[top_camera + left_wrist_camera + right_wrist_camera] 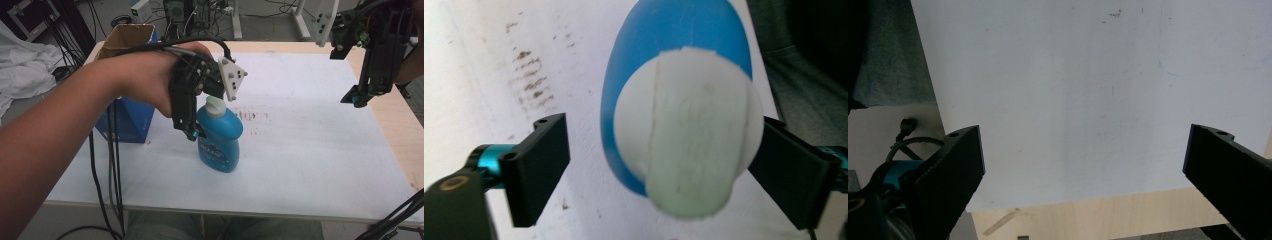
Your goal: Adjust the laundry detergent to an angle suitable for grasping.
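A blue bottle [220, 135] with a white flip cap [215, 106] stands upright near the middle of the white-covered table [310, 150]. My left gripper [200, 131] comes down over it from the left, a hand wrapped around its body. In the left gripper view, the cap [689, 140] sits between the jaws of the left gripper [664, 170]. One jaw stands clear of the bottle's blue body [674, 30], and the other lies close beside the cap, so the gripper is open. My right gripper [355, 97] hangs above the table's far right, its jaws wide open [1083, 175] with nothing between them.
An open cardboard box with blue sides [127, 120] stands at the table's left, just behind my left forearm. Brown smudges [250, 115] mark the sheet right of the bottle. White cloth [25, 65] lies off the table at far left. Black cables [112, 165] hang over the front-left edge.
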`<state>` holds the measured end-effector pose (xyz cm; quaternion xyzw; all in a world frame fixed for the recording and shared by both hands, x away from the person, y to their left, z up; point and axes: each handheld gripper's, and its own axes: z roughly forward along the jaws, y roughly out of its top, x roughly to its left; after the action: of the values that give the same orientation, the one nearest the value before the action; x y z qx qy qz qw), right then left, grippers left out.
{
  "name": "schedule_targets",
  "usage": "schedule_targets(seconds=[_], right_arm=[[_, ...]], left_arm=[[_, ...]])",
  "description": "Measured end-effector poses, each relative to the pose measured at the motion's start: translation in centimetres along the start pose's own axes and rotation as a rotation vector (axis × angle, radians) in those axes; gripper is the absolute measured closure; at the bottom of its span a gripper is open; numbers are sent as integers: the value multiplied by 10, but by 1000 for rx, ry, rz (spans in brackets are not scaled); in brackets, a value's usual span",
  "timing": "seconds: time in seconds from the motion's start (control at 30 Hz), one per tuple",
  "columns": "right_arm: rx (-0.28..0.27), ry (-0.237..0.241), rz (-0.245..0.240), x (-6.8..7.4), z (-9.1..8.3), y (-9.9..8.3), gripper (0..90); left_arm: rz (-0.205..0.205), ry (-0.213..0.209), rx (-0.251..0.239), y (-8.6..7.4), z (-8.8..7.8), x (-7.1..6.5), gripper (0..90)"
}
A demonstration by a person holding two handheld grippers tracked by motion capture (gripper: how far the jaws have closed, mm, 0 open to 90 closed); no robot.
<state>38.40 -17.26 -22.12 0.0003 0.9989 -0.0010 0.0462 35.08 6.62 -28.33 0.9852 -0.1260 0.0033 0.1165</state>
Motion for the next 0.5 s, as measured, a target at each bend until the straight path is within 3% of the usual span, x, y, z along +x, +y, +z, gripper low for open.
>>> schedule_targets(seconds=[0.17,0.5], right_arm=[[-2,-1,-7,-1,0,1,22],[-1,-1,-10,-1,-2,3,22]], left_arm=[[-19,18,22,-4,-6,0,90],[-59,14,46,-10,-18,-3,70]])
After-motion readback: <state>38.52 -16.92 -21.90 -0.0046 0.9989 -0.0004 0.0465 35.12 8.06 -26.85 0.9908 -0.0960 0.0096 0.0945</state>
